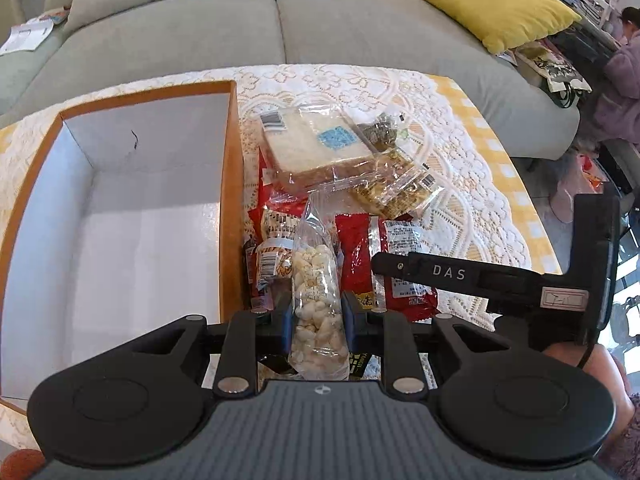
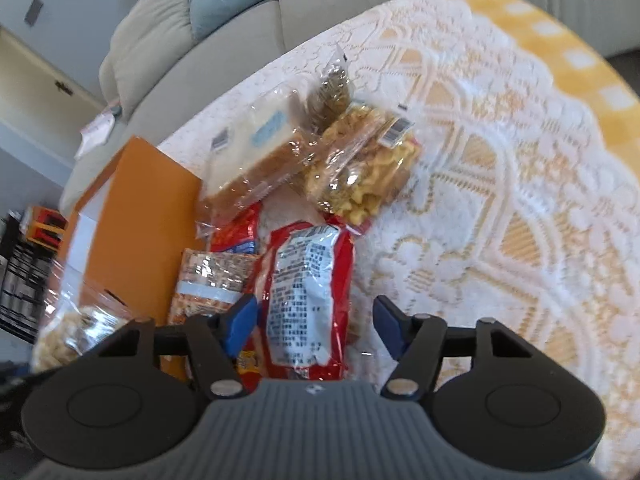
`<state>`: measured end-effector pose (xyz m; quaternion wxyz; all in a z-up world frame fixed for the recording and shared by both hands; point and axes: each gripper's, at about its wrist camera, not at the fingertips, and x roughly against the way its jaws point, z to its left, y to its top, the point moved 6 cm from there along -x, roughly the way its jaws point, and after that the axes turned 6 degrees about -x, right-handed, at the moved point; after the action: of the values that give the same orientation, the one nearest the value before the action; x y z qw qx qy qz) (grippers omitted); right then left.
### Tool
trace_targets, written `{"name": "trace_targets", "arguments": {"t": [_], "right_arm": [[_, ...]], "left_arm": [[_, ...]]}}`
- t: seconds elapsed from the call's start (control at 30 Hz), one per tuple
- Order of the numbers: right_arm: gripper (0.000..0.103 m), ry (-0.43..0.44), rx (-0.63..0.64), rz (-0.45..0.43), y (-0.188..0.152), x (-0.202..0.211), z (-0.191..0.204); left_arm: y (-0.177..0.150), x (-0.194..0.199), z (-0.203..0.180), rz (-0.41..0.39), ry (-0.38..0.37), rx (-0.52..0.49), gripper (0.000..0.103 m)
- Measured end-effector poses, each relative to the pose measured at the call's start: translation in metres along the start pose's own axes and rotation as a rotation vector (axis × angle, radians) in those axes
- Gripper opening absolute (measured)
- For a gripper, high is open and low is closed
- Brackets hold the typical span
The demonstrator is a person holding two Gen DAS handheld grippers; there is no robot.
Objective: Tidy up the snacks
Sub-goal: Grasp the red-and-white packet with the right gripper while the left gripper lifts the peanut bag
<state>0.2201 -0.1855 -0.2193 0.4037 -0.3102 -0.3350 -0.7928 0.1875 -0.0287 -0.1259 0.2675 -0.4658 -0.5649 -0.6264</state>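
Observation:
My left gripper [image 1: 317,314] is shut on a clear bag of white puffed snacks [image 1: 316,288], held above the snack pile. An open orange box [image 1: 231,184] with a white inside stands to its left. The pile holds wrapped bread [image 1: 316,146], a clear bag of yellow crisps [image 1: 394,188] and a red packet [image 1: 394,268]. My right gripper [image 2: 314,326] is open, its blue pads on either side of the red packet [image 2: 304,292], not touching it. The bread [image 2: 260,152], the crisps [image 2: 360,176], the box [image 2: 148,220] and the held bag [image 2: 76,332] also show there.
A lace cloth [image 1: 452,128] over yellow check covers the table, with its edge at the right. A grey sofa [image 1: 360,28] with a yellow cushion [image 1: 500,10] stands behind. A person [image 1: 624,64] sits at the far right. More small packets [image 1: 272,256] lie beside the box.

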Motion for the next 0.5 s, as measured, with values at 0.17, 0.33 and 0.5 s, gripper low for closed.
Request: {"name": "trace_targets", "arguments": {"t": [0.17, 0.33, 0.5], "right_arm": [[0.039, -0.012, 0.084, -0.041, -0.003, 0.009, 0.013], [0.025, -0.027, 0.168, -0.094, -0.003, 0.027, 0.031], [0.022, -0.047, 0.292, -0.178, -0.005, 0.054, 0.056]], "left_arm": [[-0.003, -0.001, 0.005, 0.011, -0.011, 0.019, 0.027], [-0.004, 0.008, 0.007, -0.013, -0.020, 0.032, 0.027], [0.000, 0.035, 0.013, -0.082, -0.027, 0.060, 0.027]]}}
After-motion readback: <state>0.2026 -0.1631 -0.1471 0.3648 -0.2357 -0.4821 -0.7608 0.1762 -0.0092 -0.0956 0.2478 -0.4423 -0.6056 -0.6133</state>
